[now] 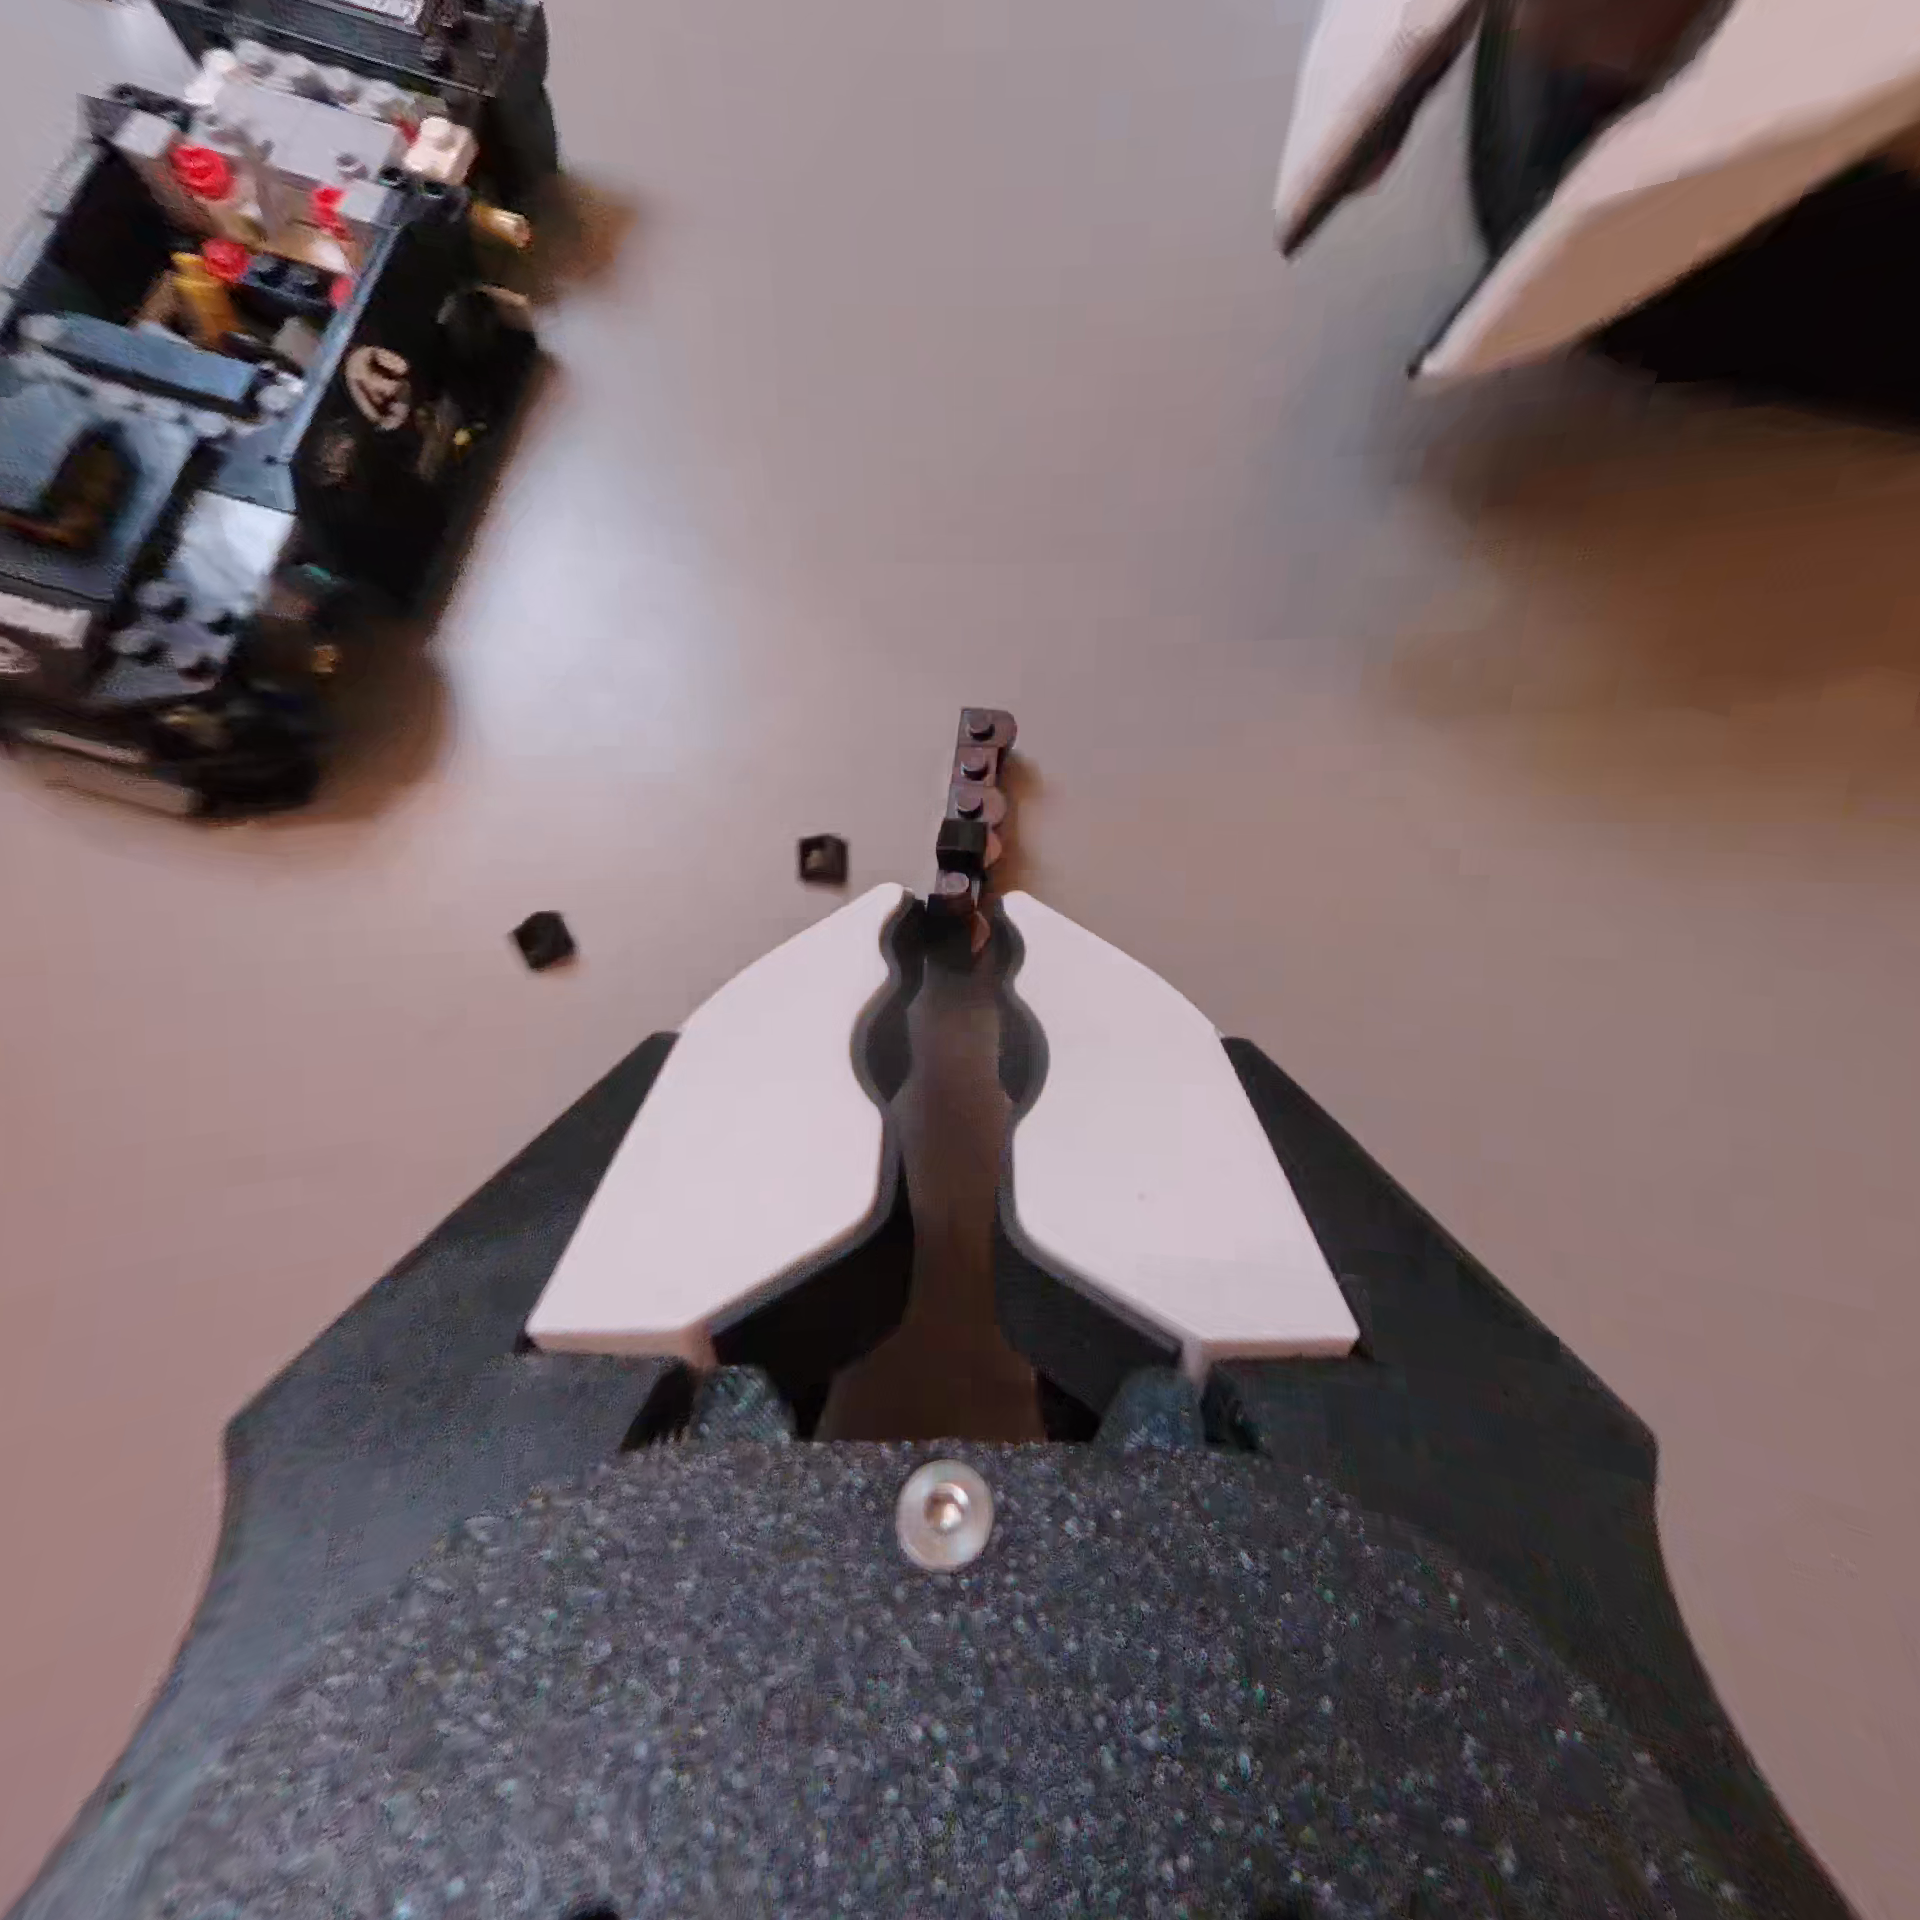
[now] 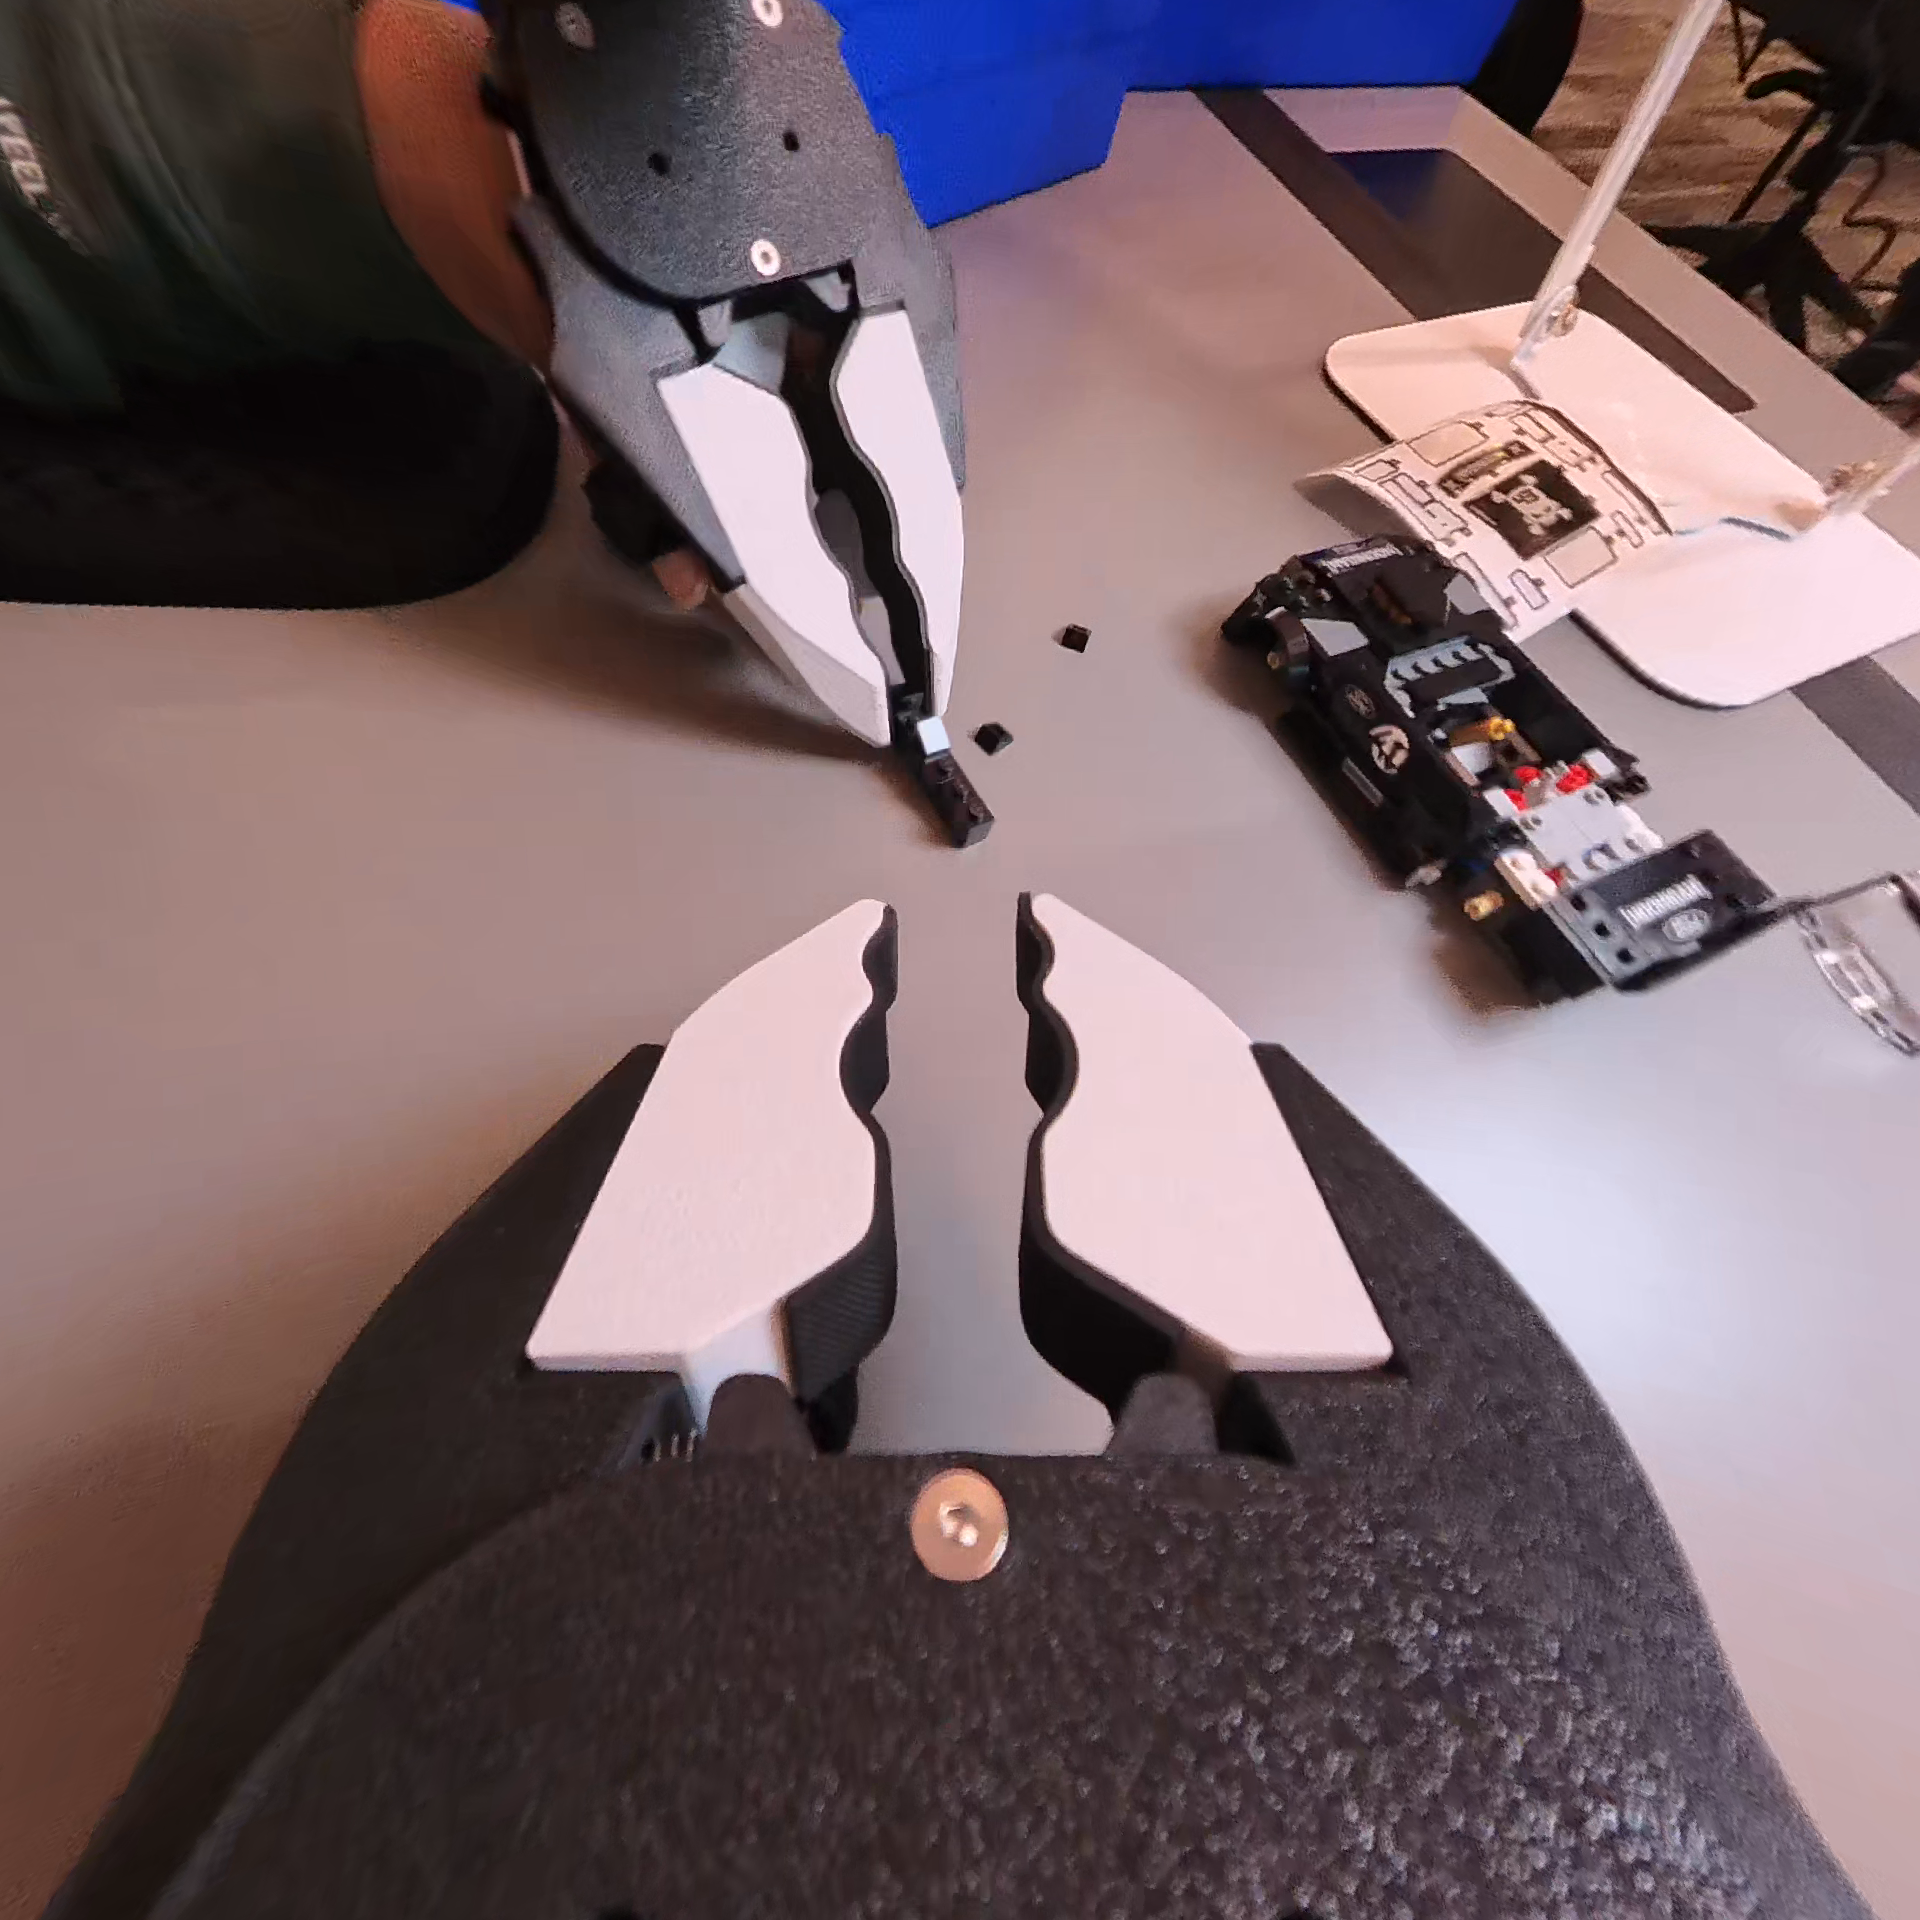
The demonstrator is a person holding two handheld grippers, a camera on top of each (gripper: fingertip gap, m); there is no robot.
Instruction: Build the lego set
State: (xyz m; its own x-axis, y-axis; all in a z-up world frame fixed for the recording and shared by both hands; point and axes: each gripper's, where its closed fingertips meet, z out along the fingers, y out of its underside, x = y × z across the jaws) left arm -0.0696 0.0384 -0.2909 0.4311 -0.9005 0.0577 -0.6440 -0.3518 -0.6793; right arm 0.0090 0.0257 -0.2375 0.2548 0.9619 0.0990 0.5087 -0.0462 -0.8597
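My left gripper is shut on the near end of a long black studded plate that lies on the table with a small black piece on top. The right wrist view shows that gripper holding the plate. Two small black pieces lie loose beside it, one nearer and one farther out. My right gripper is open and empty, just short of the plate's free end; it appears blurred in the left wrist view. The partly built black car stands to the side.
A sticker sheet lies on a white stand base behind the car. A blue bin stands at the table's back. A clear curved part lies at the right edge. A person's arm holds the left gripper.
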